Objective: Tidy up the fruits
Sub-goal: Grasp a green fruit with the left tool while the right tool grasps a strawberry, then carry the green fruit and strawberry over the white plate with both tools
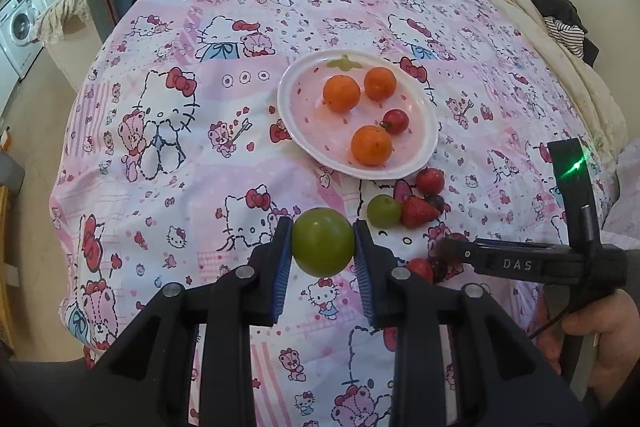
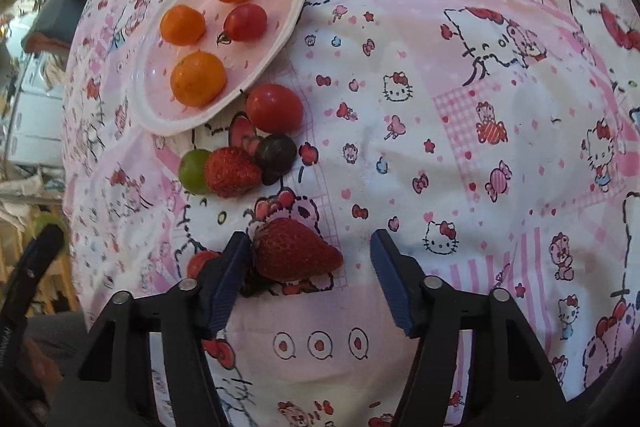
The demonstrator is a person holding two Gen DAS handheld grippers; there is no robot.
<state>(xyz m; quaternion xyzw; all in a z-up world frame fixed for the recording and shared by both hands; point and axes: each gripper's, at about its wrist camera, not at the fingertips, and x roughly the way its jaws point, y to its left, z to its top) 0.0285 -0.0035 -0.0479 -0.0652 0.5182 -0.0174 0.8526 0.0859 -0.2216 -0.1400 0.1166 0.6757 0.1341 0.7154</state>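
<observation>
Pink cartoon-cat quilt [image 1: 168,155] underneath; left gripper [image 1: 322,247] clamping smooth round green fruit [image 1: 322,242], lower centre; right gripper [image 2: 310,259] spread wide around strawberry [image 2: 296,251]; plate [image 1: 296,131] holding three oranges [image 1: 341,93], one tomato [image 1: 396,121]; perhaps a grape [image 2: 276,153]

Four fruits on plate [image 1: 424,151]; loose fruits [image 1: 416,211] just beside its rim.

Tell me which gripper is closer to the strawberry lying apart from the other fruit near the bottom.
Right. The right gripper is open around that strawberry, one pad touching it. The left gripper is off to its side, shut on a green fruit.
</observation>
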